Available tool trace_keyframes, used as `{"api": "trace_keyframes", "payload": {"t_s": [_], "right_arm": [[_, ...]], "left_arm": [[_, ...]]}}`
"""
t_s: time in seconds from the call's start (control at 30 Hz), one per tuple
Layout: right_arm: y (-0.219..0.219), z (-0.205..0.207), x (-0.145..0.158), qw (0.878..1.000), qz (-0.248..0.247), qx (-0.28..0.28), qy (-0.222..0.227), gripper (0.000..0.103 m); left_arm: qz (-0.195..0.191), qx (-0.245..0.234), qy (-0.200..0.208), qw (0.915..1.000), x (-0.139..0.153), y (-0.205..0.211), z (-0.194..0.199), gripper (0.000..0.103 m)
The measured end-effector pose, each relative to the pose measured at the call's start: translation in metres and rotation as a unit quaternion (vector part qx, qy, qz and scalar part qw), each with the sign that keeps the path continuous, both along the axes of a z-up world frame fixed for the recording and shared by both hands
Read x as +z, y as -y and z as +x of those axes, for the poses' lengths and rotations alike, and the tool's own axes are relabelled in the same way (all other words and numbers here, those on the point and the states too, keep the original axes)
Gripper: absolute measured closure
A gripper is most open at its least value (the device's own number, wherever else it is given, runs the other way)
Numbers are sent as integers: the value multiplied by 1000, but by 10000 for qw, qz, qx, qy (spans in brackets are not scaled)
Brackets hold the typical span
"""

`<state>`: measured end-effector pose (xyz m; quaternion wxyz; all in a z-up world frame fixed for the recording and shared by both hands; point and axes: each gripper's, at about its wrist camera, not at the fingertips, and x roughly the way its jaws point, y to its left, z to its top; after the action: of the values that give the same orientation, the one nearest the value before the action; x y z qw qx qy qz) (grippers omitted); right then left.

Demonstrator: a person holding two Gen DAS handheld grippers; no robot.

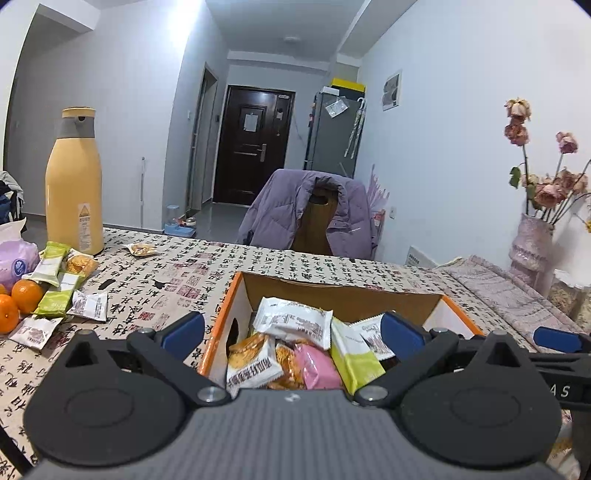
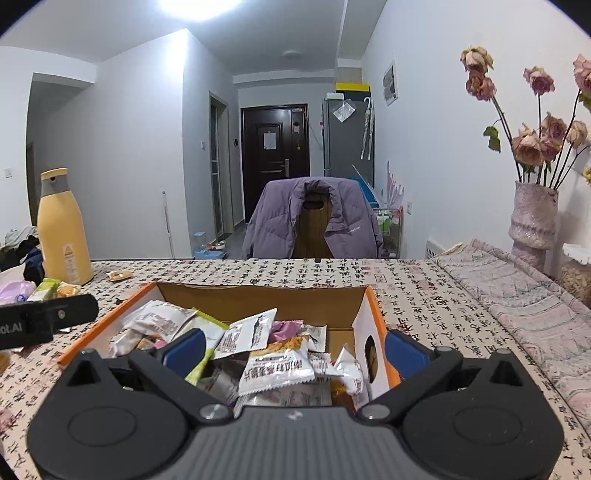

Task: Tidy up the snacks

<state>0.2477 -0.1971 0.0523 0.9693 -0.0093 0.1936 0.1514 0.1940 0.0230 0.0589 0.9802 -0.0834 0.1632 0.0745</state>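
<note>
Both views are evenly lit from overhead. A ceiling light is blown out to glare in the right wrist view. Straight lines are bowed and corners darkened by fisheye distortion.

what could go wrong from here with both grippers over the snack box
The cardboard box is already heaped; added packets could slide over its rim. The loose snack packets lie beside the oranges, so reaching for them might set the fruit rolling. The open left gripper and right gripper sit close together and could collide.
</note>
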Motion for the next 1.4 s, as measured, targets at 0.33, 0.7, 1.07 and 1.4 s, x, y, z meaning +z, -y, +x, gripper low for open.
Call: {"api": "trace_keyframes", "payload": {"t_s": [0.33,0.7,1.07,1.4], "right_arm": [[8,-54,3,9998,-62,125,142,0],[19,-104,6,9992,-96,225,322,0],[32,-137,-2,9991,-40,273,308,0],[43,-147,-21,9998,-5,210,38,0]], "left_arm": [[-188,4,201,9996,0,-8,-53,0],[-92,-187,454,9987,7,-1,-102,0],[93,-369,417,9984,-5,7,-134,0],[71,-465,21,9989,-32,6,-141,0]]}}
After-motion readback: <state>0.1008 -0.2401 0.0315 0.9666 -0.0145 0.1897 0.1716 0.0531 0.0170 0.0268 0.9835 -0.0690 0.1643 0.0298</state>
